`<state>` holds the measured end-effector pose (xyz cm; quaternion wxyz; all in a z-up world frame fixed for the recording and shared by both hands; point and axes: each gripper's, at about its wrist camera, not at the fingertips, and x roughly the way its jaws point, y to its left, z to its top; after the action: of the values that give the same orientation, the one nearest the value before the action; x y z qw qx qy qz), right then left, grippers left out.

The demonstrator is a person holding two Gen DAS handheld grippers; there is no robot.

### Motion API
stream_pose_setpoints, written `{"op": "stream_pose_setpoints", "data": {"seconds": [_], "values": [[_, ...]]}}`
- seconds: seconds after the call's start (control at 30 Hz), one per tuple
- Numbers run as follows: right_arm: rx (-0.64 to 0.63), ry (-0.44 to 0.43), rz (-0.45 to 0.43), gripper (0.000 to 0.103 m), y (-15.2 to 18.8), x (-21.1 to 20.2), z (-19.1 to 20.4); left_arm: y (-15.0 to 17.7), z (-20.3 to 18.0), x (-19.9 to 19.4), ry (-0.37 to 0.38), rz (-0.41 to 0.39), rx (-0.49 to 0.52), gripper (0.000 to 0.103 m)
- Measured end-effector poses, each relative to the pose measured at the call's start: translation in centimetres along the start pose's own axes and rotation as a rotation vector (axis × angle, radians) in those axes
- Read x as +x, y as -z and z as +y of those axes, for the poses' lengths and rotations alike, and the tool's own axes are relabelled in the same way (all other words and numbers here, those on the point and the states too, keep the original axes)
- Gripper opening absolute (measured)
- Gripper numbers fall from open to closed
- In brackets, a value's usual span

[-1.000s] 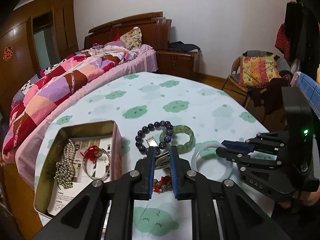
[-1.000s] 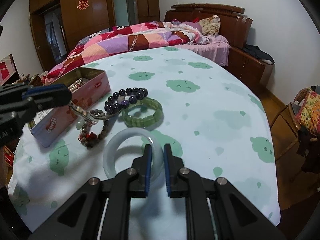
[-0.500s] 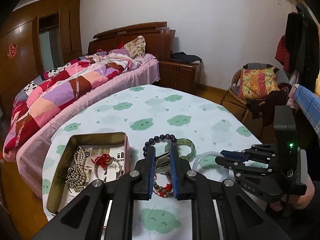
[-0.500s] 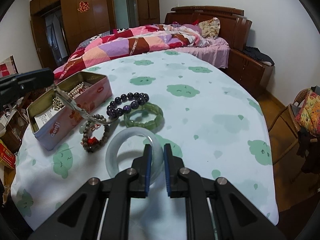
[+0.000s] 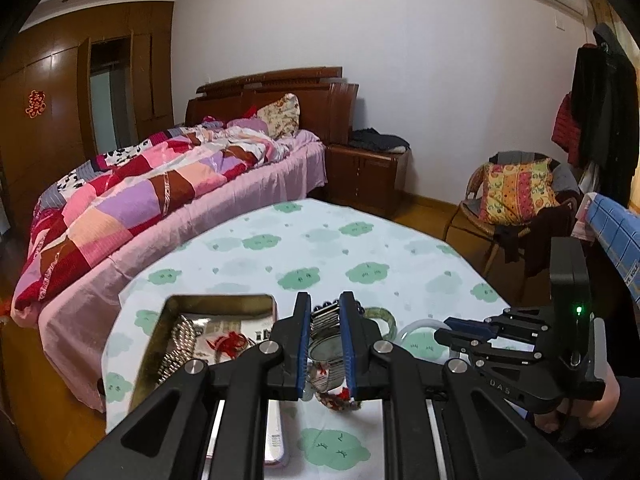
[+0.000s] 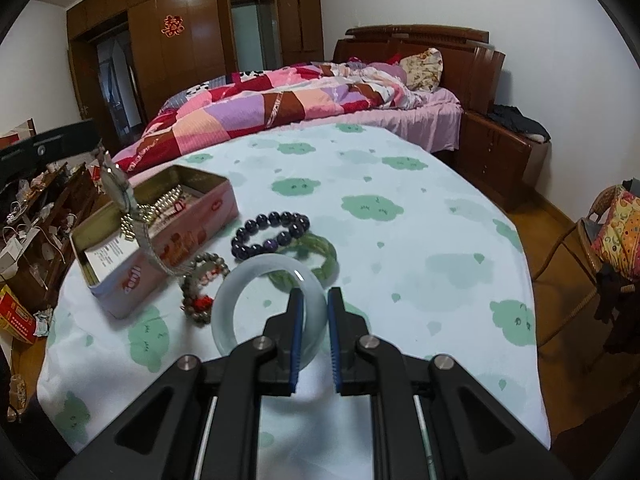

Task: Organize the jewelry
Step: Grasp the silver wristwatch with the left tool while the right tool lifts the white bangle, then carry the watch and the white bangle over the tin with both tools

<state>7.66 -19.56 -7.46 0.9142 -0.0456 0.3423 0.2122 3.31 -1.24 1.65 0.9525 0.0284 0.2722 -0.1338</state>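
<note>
My left gripper (image 5: 325, 312) is shut on a silver metal watch (image 5: 326, 344) and holds it raised above the table; the watch (image 6: 120, 196) hangs over the near end of the open pink tin (image 6: 188, 232). The tin (image 5: 224, 302) holds pearl beads and a red-tied ring. My right gripper (image 6: 314, 300) is shut on a pale jade bangle (image 6: 248, 280) and holds it tilted just above the cloth. A dark purple bead bracelet (image 6: 272, 232), a green stone bracelet (image 6: 320, 256) and a brown bead bracelet with red knot (image 6: 200, 288) lie on the tablecloth.
The round table has a cloud-print cloth (image 6: 400, 220). A bed with a patchwork quilt (image 6: 280, 96) stands behind it. A wicker chair with a cushion (image 5: 516, 196) is at the right. Clutter and boxes (image 6: 24, 240) lie left of the table.
My left gripper has lifted the watch up off the table, and it now hangs by the tin. My right gripper has raised the jade bangle slightly.
</note>
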Motion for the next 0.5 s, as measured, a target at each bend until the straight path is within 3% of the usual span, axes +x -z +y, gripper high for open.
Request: {"op": "stream_pose_setpoints", "data": {"seconds": [0.27, 0.5], "values": [[-0.016, -0.025, -0.049, 0.014, -2.5, -1.1, 1.0, -1.9, 2.3, -2.4, -0.043, -0.063, -0.01, 0.014], [-0.054, -0.053, -0.073, 0.014, -4.9, -1.0, 2.6, -2.1, 4.9, -2.9, -0.098, -0.072, -0.025, 0.014]]}}
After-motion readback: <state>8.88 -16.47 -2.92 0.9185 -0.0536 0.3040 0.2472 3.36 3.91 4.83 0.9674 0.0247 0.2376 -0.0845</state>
